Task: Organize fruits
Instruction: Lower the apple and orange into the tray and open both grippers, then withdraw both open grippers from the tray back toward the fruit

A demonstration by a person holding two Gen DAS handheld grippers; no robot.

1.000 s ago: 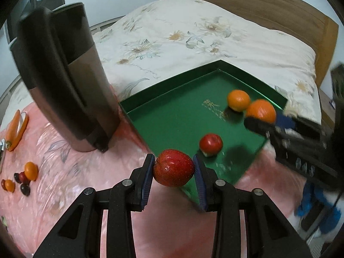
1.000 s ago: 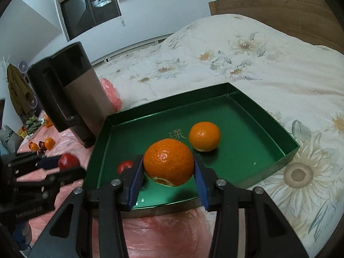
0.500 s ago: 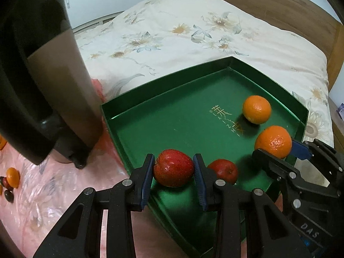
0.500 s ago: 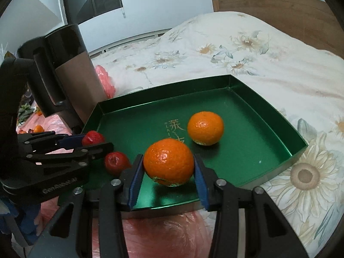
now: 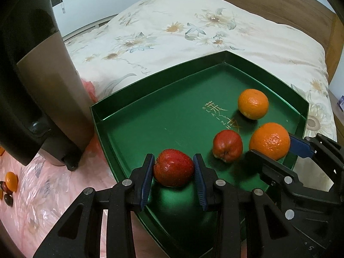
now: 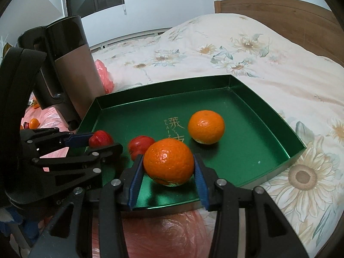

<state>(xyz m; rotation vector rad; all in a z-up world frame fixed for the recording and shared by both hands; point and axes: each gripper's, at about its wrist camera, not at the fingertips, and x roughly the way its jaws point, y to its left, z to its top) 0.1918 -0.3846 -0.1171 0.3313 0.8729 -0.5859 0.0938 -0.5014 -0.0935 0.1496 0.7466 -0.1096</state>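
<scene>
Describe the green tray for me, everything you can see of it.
The tray is a shallow, glossy dark green rectangular box with low upright walls, looking like metal or coated card, gold characters printed mid-floor. It lies flat on the floral bedding, its near edge by pink plastic sheet, a tall jug beside its left corner. One orange and one red apple rest on its floor.
</scene>
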